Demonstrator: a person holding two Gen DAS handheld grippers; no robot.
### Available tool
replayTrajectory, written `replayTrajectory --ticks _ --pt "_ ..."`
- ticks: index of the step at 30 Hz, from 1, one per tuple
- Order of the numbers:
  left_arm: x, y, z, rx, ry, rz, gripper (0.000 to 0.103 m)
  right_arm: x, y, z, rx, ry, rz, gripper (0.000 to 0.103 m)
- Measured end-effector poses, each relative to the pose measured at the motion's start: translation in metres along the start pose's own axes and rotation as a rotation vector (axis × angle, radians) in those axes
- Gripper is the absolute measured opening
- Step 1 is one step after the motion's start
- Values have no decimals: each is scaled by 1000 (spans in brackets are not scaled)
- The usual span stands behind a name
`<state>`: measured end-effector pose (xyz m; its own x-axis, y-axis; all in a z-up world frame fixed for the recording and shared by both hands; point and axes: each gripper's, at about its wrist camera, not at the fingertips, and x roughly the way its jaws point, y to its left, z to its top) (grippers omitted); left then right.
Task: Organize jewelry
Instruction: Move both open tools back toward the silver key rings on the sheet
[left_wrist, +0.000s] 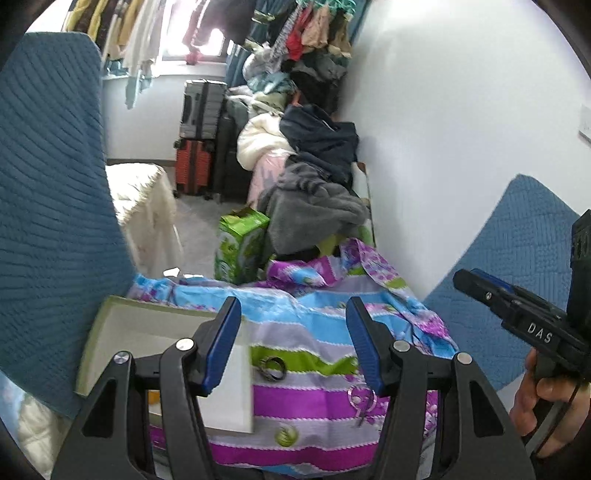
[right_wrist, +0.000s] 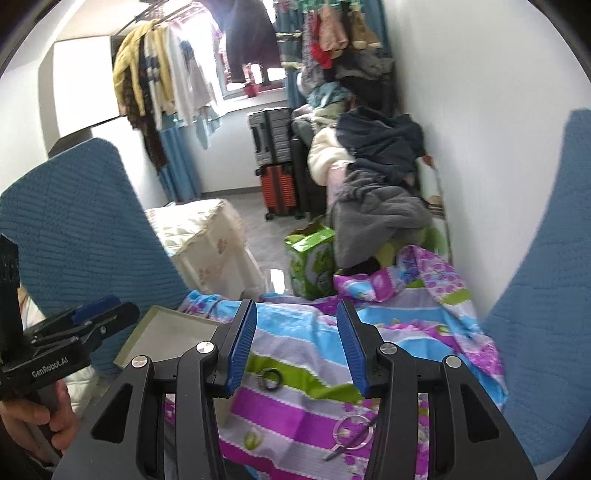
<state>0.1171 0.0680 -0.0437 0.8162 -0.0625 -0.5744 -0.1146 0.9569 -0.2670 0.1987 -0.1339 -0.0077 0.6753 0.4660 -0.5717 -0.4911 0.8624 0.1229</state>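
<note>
Both grippers — left gripper (left_wrist: 293, 343), right gripper (right_wrist: 295, 347) — released, empty. Lower squarely over the dark ring (right_wrist: 270, 379); clench gently — transfer to the box (right_wrist: 173, 332).

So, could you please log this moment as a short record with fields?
surface: striped floral cloth
box: open pale box, at the cloth's left edge
dark ring: dark ring on a green stripe, right of the box
silver piece: silver hoop with a pin on a purple stripe
left gripper: open, empty
right gripper: open, empty
</note>
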Motion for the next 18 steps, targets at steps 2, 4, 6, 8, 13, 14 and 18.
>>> replayTrajectory --ticks 2,4,6,8,13,14,18 --pt "6 -6 -8 1 15 -14 60 -3 -12 -7 16 1 -21 43" --pt "13 -13 -16 2 35 -29 59 -5 -26 -16 33 10 -47 43" --pt "22 -20 -23 6 51 -47 59 -5 -39 -26 42 20 -68 43" --pt "30 -25 -30 7 72 -63 56 -2 -52 -38 54 34 -94 43" --pt "62 -45 -54 16 146 -120 48 10 -85 -71 103 76 -148 41" --pt "72 -51 -61 24 170 -135 46 12 -89 -77 111 85 -153 38" --pt "98 -65 -83 46 232 -166 42 30 -111 -108 135 141 -177 33"
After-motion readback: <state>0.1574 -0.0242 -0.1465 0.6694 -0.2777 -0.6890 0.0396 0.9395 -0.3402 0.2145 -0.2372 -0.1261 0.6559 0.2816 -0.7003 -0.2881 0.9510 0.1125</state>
